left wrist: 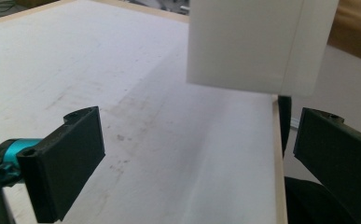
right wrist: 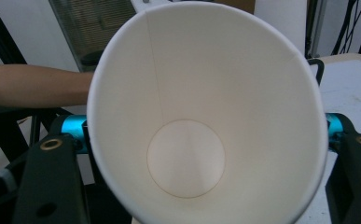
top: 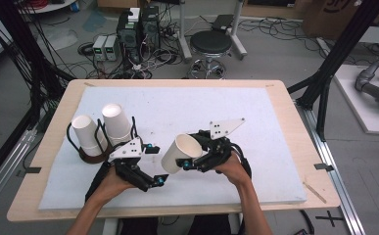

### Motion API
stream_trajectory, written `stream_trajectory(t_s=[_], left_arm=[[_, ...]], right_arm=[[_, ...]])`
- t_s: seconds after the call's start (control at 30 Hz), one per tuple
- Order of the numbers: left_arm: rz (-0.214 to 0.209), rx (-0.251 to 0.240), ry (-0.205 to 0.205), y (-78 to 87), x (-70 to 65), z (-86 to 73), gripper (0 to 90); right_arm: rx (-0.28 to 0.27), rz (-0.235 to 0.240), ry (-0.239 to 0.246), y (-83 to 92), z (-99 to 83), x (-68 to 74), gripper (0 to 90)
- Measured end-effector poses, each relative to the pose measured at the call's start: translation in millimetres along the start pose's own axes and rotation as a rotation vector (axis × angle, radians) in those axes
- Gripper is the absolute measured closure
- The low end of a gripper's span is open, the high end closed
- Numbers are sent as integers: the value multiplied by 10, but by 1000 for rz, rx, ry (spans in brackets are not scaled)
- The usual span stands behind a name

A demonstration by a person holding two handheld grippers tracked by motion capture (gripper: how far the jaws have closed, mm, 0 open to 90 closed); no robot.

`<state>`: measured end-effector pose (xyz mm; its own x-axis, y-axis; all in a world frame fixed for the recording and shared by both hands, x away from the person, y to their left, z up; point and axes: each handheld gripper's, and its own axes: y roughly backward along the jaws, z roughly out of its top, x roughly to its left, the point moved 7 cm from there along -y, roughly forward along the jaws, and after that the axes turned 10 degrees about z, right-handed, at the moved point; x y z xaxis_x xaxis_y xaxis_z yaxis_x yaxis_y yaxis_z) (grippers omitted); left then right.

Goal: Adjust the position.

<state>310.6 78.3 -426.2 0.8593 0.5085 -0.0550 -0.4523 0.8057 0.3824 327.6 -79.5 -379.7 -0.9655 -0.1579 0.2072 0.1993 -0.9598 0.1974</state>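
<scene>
Near the front edge of the white board [top: 226,105], slightly left of centre, the right gripper [top: 186,164] holds a white paper cup [top: 179,152] clear of the surface. Cup tilted, mouth up and to the right, base down-left toward the left gripper [top: 160,180]. Right gripper view: jaws clamped on either side of the cup wall close to the rim, the open mouth facing the camera, round base and side seam visible inside.

Left gripper sits just left of the cup base, not touching. Left gripper view: both black jaws spread wide, nothing between them, the cup's outer wall hanging above and beyond the tips.

Far left on the board: a dark wire holder [top: 90,155] with two more white cups [top: 109,126] resting mouth-down, leaning side by side.

Person's forearm crosses behind the cup in the right gripper view. Wooden table [top: 295,127] border shows around the board.
</scene>
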Motion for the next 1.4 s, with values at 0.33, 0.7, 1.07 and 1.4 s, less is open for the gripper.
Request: stream_trajectory(t_s=[0.33, 0.7, 1.07, 1.4], left_arm=[[104, 56, 11, 177, 143, -77, 17], [208, 139, 77, 361, 319, -264, 23], [269, 135, 117, 552, 494, -429, 23], [276, 123, 114, 635, 501, -548, 23]], right_arm=[[7, -61, -3, 107, -12, -16, 281], [9, -127, 8, 250, 15, -39, 281], [23, -171, -1, 356, -26, -50, 281], [17, -190, -2, 430, -40, -46, 281]])
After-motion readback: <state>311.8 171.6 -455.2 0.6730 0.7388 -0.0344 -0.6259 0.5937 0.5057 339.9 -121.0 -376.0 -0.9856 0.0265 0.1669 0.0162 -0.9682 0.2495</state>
